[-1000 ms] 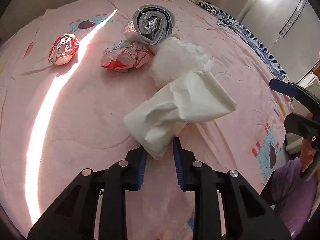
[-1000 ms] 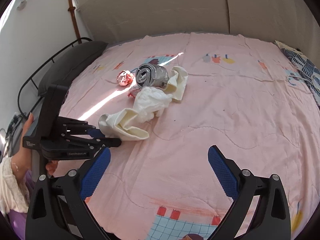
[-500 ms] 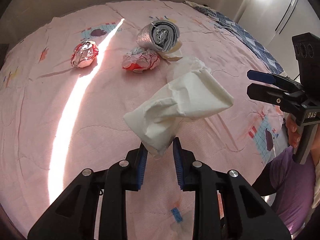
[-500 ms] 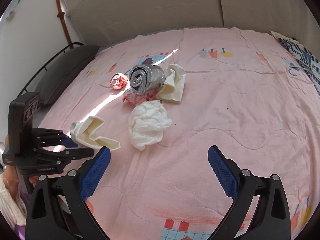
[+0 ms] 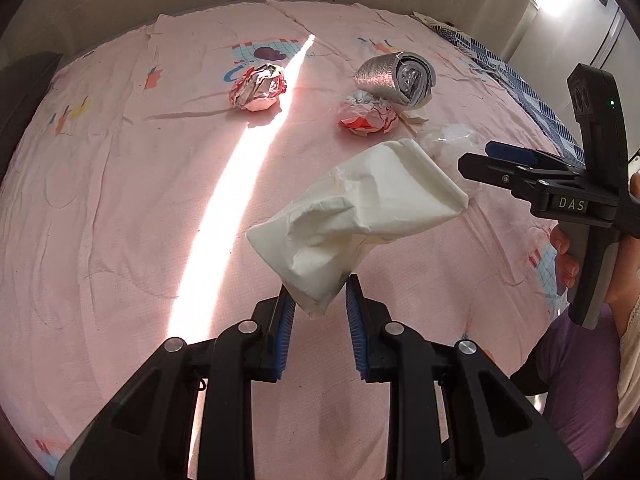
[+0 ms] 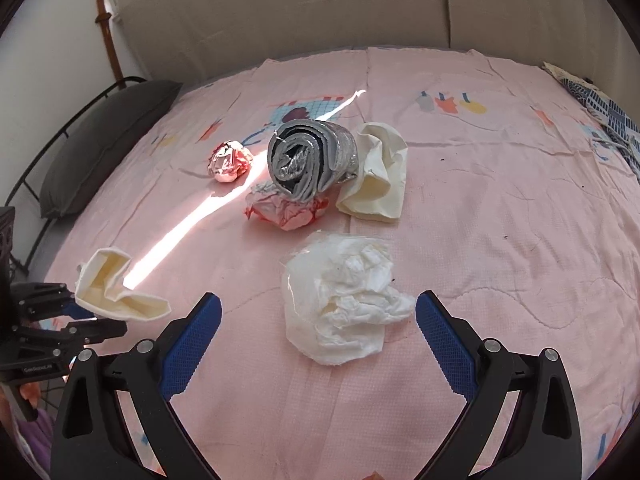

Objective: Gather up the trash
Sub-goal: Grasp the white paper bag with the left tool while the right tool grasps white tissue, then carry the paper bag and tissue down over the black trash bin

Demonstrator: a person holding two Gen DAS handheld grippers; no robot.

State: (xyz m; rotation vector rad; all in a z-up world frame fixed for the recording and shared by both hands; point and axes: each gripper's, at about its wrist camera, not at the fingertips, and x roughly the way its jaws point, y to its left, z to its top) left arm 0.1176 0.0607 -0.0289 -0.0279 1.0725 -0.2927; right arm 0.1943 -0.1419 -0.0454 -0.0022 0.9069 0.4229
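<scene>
My left gripper (image 5: 318,300) is shut on a cream crumpled paper (image 5: 360,216) and holds it above the pink bedspread (image 5: 120,200). The right wrist view shows that paper (image 6: 116,288) at the far left. My right gripper (image 6: 318,308) is open. A white crumpled tissue (image 6: 344,304) lies on the bed between and just beyond its blue pads, untouched. Behind it lie a red-and-white crumpled wrapper (image 6: 284,208), a rolled silver foil bag (image 6: 308,164), another cream paper (image 6: 376,176) and a red-silver foil ball (image 6: 230,160).
A dark pillow (image 6: 104,136) and a metal bed frame stand at the left edge of the bed. A blue patterned cloth (image 6: 612,116) lies at the right edge. A padded headboard (image 6: 320,8) runs along the back. A person's purple garment (image 5: 572,380) is at the near right.
My left gripper has carried the cream paper off the pile toward the bed's left edge. My right gripper has come closer and lower over the white tissue, still open.
</scene>
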